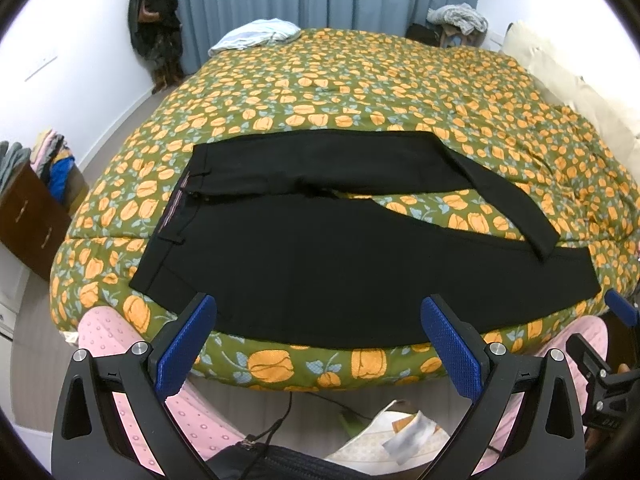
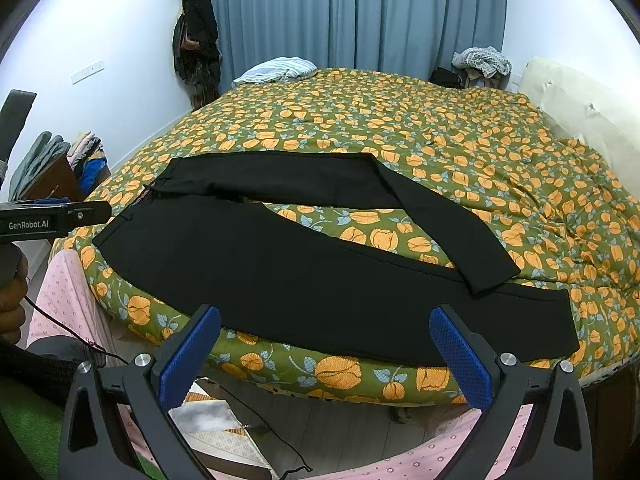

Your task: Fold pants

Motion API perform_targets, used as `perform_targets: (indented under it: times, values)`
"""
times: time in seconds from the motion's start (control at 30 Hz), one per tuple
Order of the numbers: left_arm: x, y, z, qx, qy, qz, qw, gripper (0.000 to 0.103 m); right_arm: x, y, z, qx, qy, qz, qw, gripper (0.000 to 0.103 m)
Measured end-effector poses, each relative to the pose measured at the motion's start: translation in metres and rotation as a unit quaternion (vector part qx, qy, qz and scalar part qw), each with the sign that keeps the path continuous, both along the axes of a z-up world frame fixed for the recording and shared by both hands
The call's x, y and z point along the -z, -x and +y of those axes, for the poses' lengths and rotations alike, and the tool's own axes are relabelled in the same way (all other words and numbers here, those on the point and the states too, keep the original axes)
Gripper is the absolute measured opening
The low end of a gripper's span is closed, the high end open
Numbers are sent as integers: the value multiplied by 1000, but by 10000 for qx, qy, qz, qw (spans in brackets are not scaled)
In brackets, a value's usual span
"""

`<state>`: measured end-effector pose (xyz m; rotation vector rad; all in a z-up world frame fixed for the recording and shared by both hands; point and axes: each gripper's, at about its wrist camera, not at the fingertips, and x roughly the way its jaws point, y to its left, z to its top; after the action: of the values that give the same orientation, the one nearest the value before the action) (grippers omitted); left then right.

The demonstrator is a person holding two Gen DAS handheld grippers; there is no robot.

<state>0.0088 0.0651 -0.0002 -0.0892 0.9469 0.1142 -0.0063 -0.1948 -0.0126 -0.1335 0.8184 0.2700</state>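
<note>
Black pants (image 1: 304, 264) lie flat on the near part of the bed, waistband to the left, legs running right. The far leg bends and its cuff (image 1: 542, 242) lies across the near leg. They also show in the right wrist view (image 2: 280, 276). My left gripper (image 1: 318, 308) is open and empty, hovering just above the near edge of the near leg. My right gripper (image 2: 326, 318) is open and empty, above the near leg's edge further right. The left gripper's body (image 2: 52, 218) shows at the left edge of the right wrist view.
The bed has a green quilt with orange flowers (image 1: 360, 92). A light folded cloth (image 1: 256, 36) lies at its far left corner. A cream headboard (image 2: 576, 108) is at the right. A brown dresser with clothes (image 1: 32, 216) stands left. Bags and cables lie on the floor (image 1: 384, 440).
</note>
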Motion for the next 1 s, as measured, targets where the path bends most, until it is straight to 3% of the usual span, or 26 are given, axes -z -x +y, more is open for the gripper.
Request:
perform_targets:
  times: [1.0]
  values:
    - [1,0,-1,4,-17,-1,10000,102,3,-1,2,-38,21,18,10000,103]
